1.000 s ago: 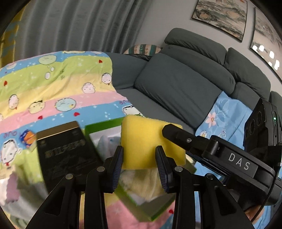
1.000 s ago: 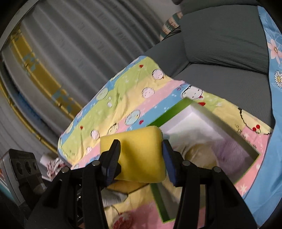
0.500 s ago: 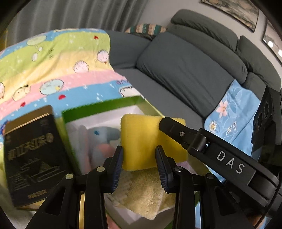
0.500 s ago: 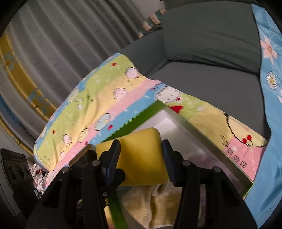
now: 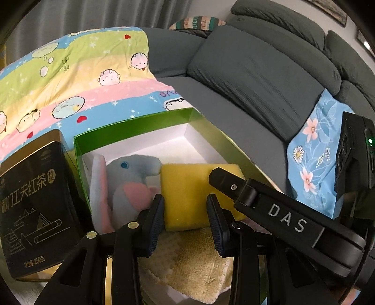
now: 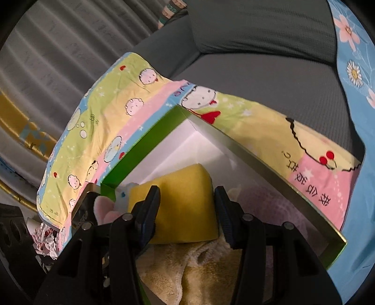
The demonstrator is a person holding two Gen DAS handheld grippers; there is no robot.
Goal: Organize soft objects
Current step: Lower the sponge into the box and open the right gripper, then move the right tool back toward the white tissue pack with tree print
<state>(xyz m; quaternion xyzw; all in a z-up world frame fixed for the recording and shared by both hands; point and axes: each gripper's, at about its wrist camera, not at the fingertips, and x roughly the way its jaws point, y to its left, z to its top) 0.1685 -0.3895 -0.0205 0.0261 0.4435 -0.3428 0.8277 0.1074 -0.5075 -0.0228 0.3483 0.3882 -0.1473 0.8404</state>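
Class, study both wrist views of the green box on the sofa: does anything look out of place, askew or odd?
One oddity: a hard black tea tin stands against the green box's left wall, among soft things: plush elephant, yellow sponge, cream towel. Nothing looks spilled or damaged.

A dark grey sofa (image 5: 257,77) with plump back cushions fills the room's far side. Grey pleated curtains (image 5: 98,14) hang left of the sofa; framed pictures (image 5: 328,11) hang on the pale wall above it.
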